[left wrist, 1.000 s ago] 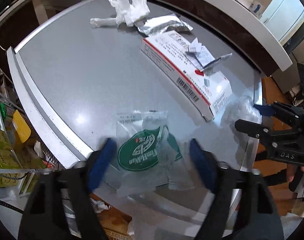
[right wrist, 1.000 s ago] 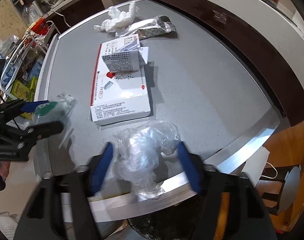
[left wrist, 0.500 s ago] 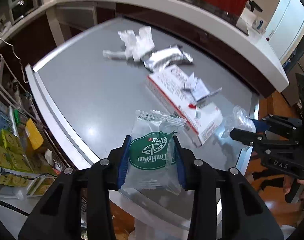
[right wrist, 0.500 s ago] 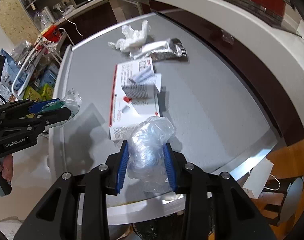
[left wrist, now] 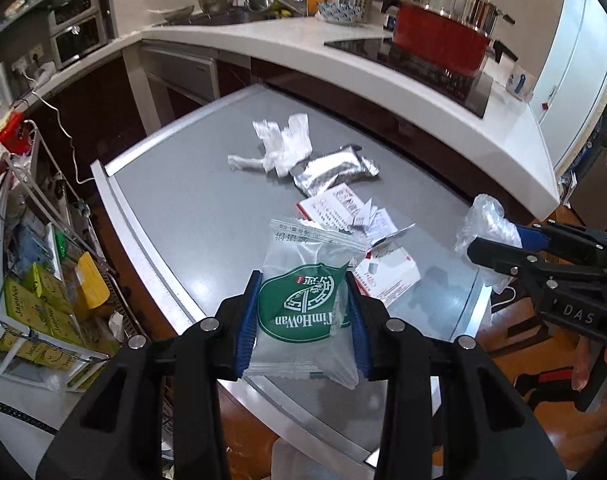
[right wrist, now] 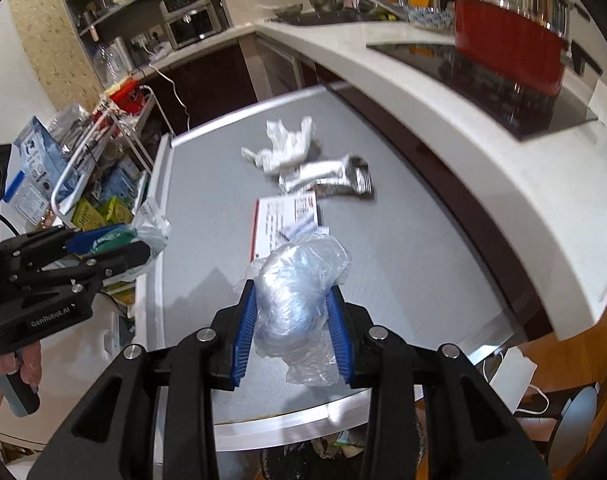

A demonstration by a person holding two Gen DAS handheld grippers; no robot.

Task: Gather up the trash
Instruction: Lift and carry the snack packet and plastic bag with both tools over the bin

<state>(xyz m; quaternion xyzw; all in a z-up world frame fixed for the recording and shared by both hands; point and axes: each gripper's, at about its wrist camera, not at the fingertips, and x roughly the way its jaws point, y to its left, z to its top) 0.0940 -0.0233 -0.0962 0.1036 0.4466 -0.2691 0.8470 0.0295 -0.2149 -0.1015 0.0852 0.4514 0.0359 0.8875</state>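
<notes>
Both jaws have just closed and lifted: the left hand-held gripper holds the green wrapper, the right hand-held gripper the clear bag, above the desk's near edge, ready for binning.

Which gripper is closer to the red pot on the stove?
Right. The right gripper, shut on a crumpled plastic bag, is on the side nearer the red pot. The left gripper, holding a green snack packet, is farther off, by the shelf side.
</notes>
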